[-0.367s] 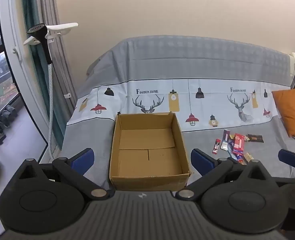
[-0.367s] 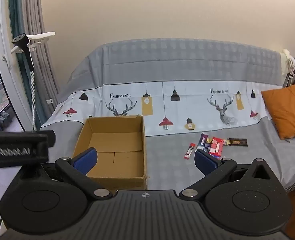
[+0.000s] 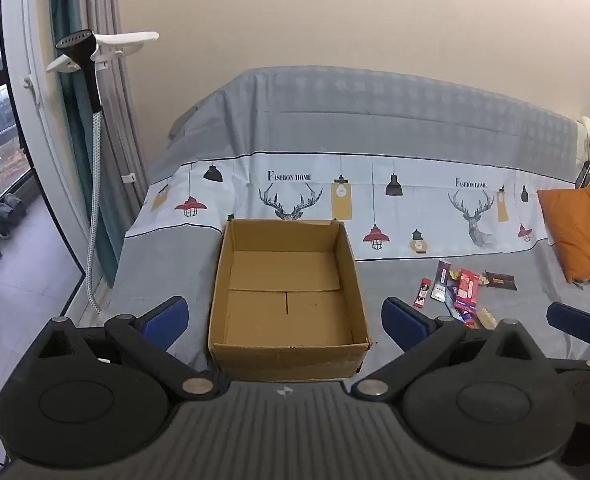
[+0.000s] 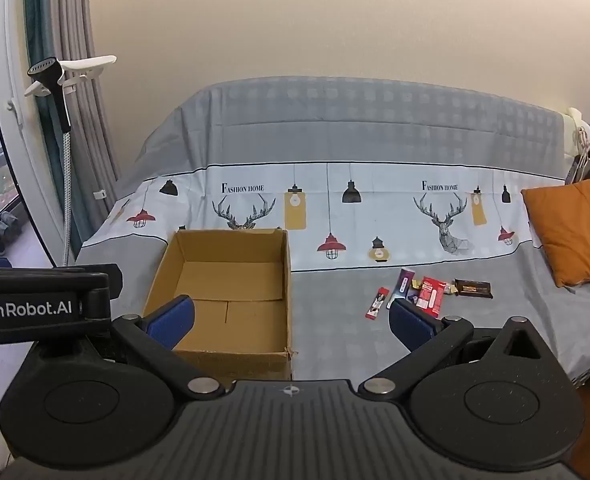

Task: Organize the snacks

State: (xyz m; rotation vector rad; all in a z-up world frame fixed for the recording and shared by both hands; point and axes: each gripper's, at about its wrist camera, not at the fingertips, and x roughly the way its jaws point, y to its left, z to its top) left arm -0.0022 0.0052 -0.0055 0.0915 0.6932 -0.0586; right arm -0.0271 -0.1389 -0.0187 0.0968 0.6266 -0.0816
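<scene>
An open, empty cardboard box (image 3: 287, 344) stands on the covered sofa seat; it also shows in the right wrist view (image 4: 183, 256). Several snack packets (image 3: 461, 290) lie in a loose cluster to its right, with a red stick packet (image 4: 376, 303) nearest the box and a brown bar (image 4: 473, 289) farthest right. My left gripper (image 3: 283, 320) is open and empty, in front of the box. My right gripper (image 4: 291, 318) is open and empty, between box and snacks, short of both.
An orange cushion (image 4: 571, 228) lies at the sofa's right end. A garment steamer (image 3: 91, 76) on a stand is left of the sofa by the curtains and window. The left gripper's body (image 4: 43, 304) shows at the right view's left edge.
Both views have shifted slightly; the box and snacks sit a touch lower and closer. Both grippers stay open and empty.
</scene>
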